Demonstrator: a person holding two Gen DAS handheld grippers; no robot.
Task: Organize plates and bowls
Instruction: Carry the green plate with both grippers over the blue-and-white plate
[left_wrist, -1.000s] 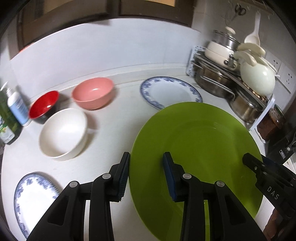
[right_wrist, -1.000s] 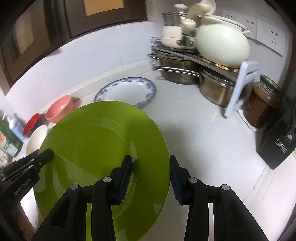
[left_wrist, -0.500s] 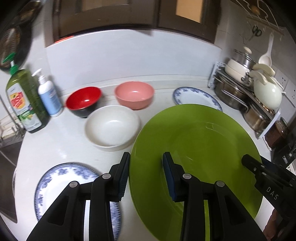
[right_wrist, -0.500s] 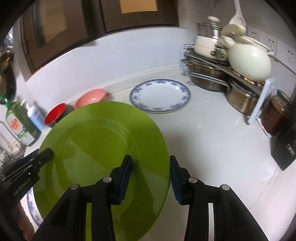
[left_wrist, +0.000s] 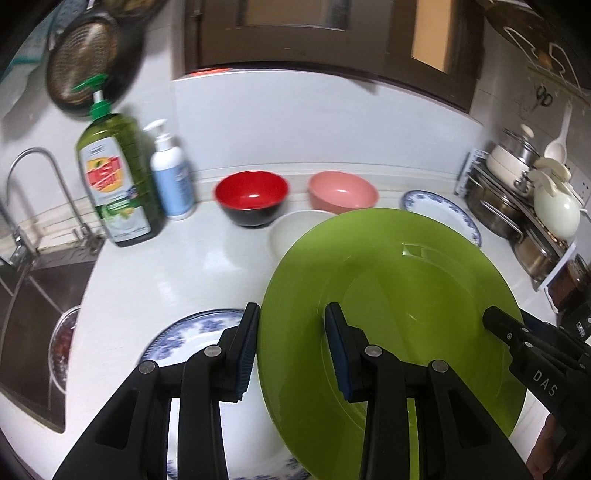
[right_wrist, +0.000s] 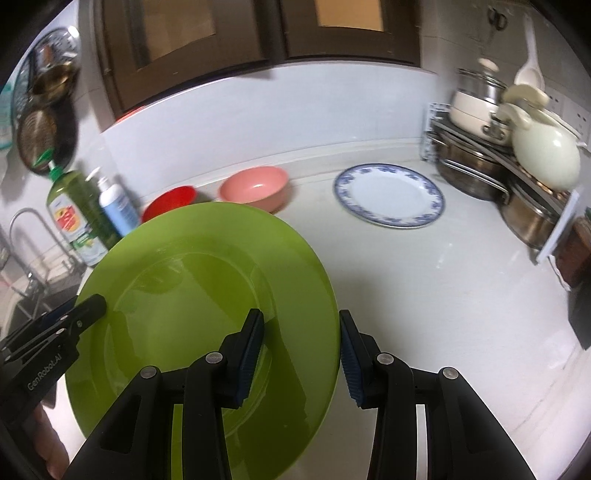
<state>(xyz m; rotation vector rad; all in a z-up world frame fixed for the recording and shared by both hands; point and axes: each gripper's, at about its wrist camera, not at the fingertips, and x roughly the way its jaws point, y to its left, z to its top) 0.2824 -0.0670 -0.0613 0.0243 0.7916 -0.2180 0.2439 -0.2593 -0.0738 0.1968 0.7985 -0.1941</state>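
Both claws on the green plate right now. Left claw comes in low from the near side, fingers level and side by side, straddling the plate's left rim: one blue pad outside the edge, the other over the plate's face. Jaws about halfway apart; can't tell if the pads actually pinch the rim. Right claw mirrors it on the opposite rim, same half-wide gap, left pad over the plate, right pad just off the edge; grip also unclear. Plate sits tilted above the table, held between the two tools, w/ a blue-rimmed plate partly under it on the left-wrist side. Second blue-rimmed plate lies flat further back, near the pot rack. Bowls along the back: red, pink, white peeking out behind the green rim. Soap bottles stand by the sink.
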